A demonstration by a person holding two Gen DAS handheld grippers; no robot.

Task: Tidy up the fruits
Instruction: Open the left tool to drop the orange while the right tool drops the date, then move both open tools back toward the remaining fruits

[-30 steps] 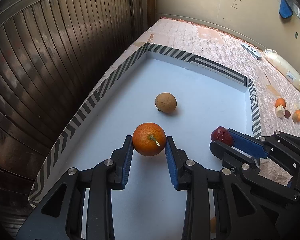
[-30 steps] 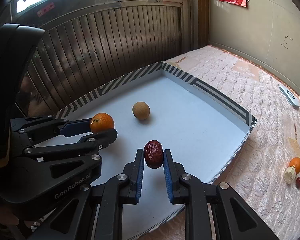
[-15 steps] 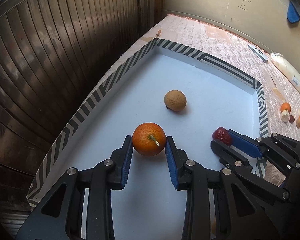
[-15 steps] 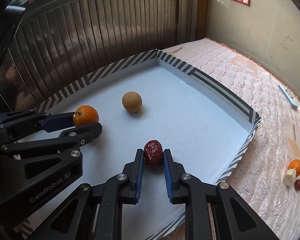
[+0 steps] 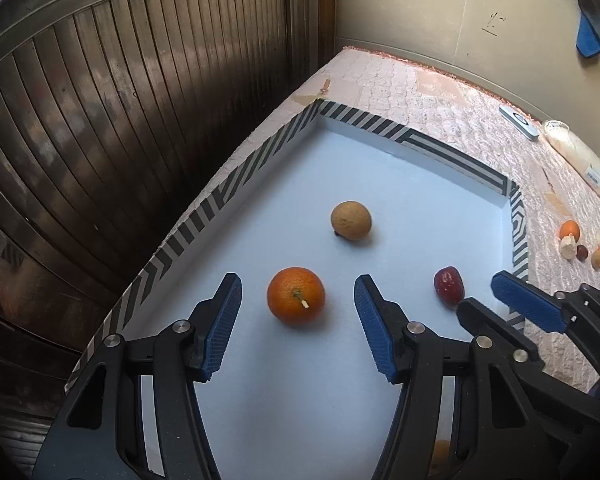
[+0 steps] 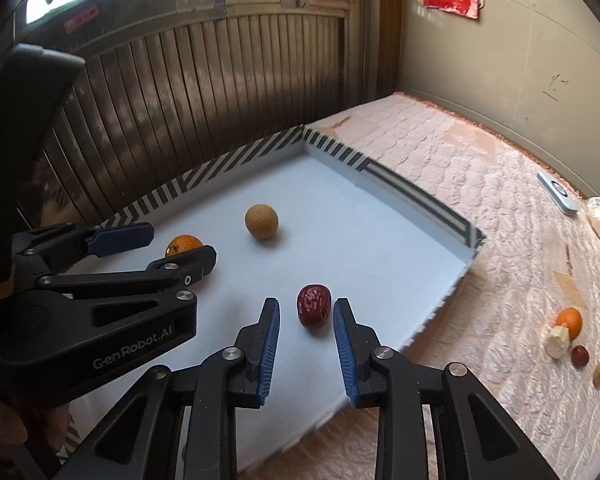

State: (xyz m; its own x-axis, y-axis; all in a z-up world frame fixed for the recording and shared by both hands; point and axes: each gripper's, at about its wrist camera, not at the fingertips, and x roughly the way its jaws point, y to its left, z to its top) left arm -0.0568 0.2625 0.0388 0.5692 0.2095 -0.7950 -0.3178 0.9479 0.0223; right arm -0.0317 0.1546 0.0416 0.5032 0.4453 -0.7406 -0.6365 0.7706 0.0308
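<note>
From the left wrist camera, the left gripper (image 5: 298, 308) has its jaws opening, both blue pads standing clear of the orange (image 5: 296, 295), which rests on the pale floor of the striped-edged tray (image 5: 236, 184) right between the fingertips. Ahead of the gripper and a little to its right lies a tan round fruit (image 5: 351, 220), apart from the orange. Off to the right, the right gripper (image 5: 482, 294) reaches in with a red date (image 5: 449, 286) at its tips. Beyond the tray's right wall, on the quilted cloth (image 5: 440, 92), a small cluster of leftover fruits (image 5: 582, 244) waits.

From the right wrist camera, the right gripper (image 6: 306, 312) also has its jaws opening; the date (image 6: 314, 306) sits on the tray floor between the pads, with a visible gap on each side, so nothing grips it. The left gripper (image 6: 172, 246) shows to the left, its fingers spread around the orange (image 6: 184, 243). The tan fruit (image 6: 261, 221) is farther ahead, and the leftover fruits (image 6: 572, 338) lie well to the right, outside the tray (image 6: 428, 200).

The step in hand appears to be the release: both fruits are set down in the tray and are being let go. The next move probably calls for drawing each gripper back and up without nudging its fruit, since the round orange could roll, and then swinging toward the cluster on the cloth for the next pick.
</note>
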